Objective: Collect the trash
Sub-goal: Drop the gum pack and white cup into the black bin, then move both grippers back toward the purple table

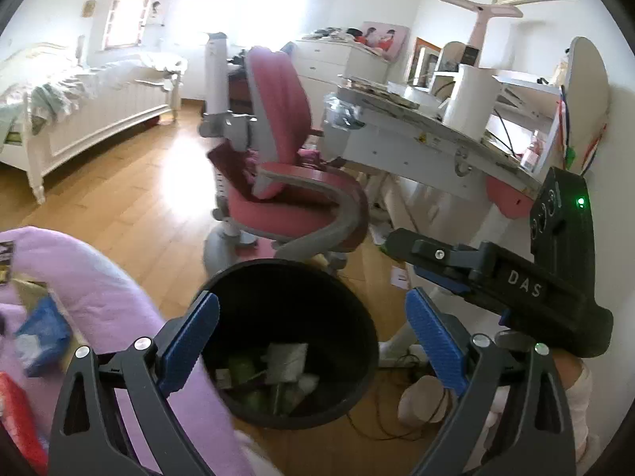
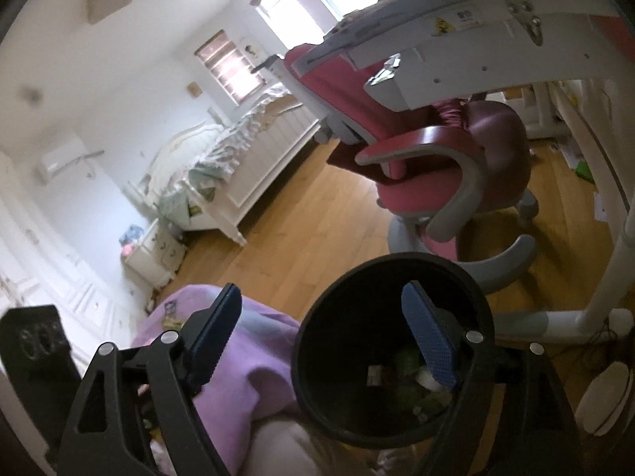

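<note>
A black round trash bin [image 1: 359, 341] stands on the wooden floor, with paper and green scraps [image 1: 285, 361] lying inside. My left gripper [image 1: 313, 341] is open and empty, right above the bin's mouth. The right gripper's body [image 1: 512, 281] shows in the left wrist view at the right, pointing left. In the right wrist view the bin [image 2: 313, 361] sits under my right gripper [image 2: 329, 337], which is open and empty, with its right finger over the bin's opening. A blue wrapper [image 1: 39, 337] lies on a purple cloth [image 1: 91, 277] at the left.
A pink desk chair [image 1: 293, 182] stands just behind the bin. A white desk [image 1: 416, 139] is at the right, its legs and cables [image 1: 397, 428] by the bin. A white bed [image 1: 79, 111] is at the far left. The purple cloth [image 2: 254, 357] touches the bin's left side.
</note>
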`<state>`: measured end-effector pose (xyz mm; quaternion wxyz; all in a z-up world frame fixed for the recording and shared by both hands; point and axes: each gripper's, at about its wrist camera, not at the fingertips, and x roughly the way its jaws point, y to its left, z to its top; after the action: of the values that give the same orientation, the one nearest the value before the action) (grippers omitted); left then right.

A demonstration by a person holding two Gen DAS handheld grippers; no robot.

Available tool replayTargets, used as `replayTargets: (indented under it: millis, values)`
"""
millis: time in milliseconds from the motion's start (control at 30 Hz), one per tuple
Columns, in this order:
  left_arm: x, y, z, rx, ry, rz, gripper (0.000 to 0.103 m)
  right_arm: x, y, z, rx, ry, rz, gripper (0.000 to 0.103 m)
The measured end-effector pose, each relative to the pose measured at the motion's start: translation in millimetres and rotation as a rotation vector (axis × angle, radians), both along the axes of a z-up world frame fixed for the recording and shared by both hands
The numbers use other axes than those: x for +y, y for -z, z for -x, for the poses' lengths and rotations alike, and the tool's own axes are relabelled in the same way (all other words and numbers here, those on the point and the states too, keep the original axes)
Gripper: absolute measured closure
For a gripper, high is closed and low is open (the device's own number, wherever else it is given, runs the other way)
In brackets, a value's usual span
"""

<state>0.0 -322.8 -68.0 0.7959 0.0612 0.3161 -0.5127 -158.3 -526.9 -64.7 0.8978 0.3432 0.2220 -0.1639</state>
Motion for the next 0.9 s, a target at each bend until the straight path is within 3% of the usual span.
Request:
replayTargets:
  millis: [233,533,633,767,900]
  values:
    - [62.5,-15.1,-15.4,-0.029,-0.131,0.019,0.009,30.7,-8.4,-27.2,0.009,-0.085,0.017,0.017]
    - [202.0,-10.1,-65.7,0.034,-0.453,0.026,0.009,112.4,-18.6,-92.7,0.039,-0.316,0.058,0.017]
    - [248.7,-2.1,-79.4,0.049,-0.553,0.001,0.009,142.4,-21.7,-113.7,0.049,-0.4,0.07,0.017]
    - [296.6,18.9,-97.2,0.078,-0.691,-0.107,0.009,196.2,-25.1,-146.7,0.078,-0.553,0.112,0.017]
    - [321.8,41.6,-111.4,0.151,-0.735,-0.174,0.013,244.6,-20.0,-171.8,0.134,-0.681,0.138,0.017]
